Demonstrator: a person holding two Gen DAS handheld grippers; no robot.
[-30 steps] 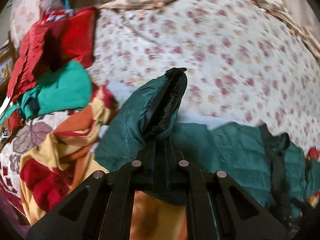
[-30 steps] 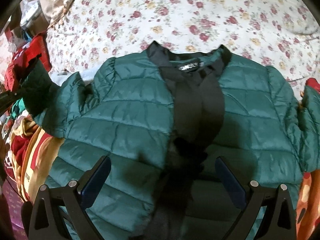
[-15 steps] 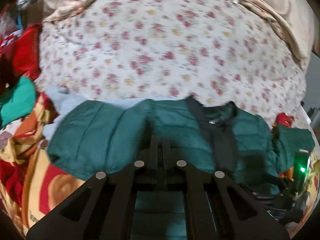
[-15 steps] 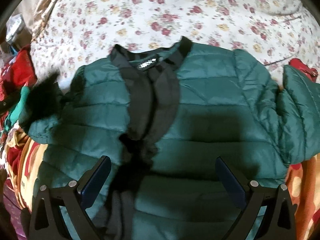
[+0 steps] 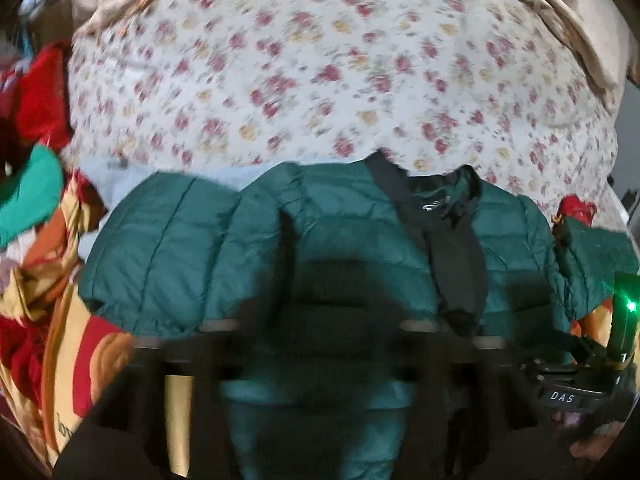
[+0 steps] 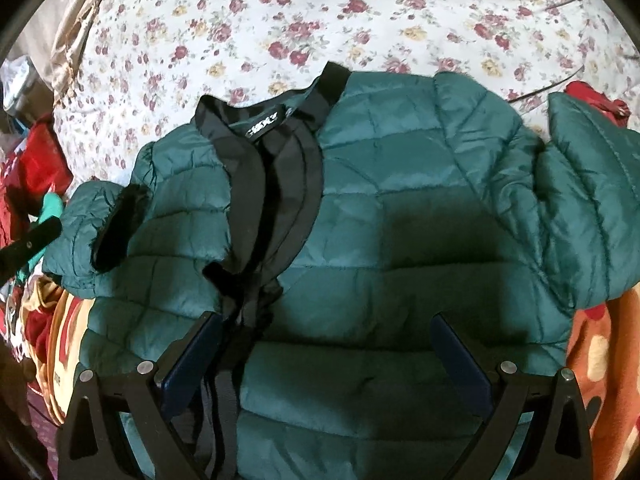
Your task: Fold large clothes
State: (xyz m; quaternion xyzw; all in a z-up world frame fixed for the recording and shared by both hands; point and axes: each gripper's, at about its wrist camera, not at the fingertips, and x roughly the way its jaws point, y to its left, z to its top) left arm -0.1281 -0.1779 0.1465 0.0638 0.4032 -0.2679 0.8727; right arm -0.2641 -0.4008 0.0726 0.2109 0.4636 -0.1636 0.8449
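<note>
A dark green quilted jacket with a black collar lies front up on the floral bedsheet. One sleeve is folded across the chest, and its black cuff rests loose there. The other sleeve lies out to the right. In the left wrist view the jacket fills the middle. My left gripper is blurred above its lower half, its jaws opening with nothing pinched. My right gripper hangs open over the jacket's hem, blue pads wide apart.
A heap of red and teal clothes lies at the left. An orange, yellow and red blanket lies under the jacket's near side. A beige cover edges the far side of the bed. The right gripper's body with a green light shows at lower right.
The left gripper, shut on the sleeve cuff, carried it right across the jacket's chest, then let go and opened. The right gripper stayed open and drifted slightly over the jacket.
</note>
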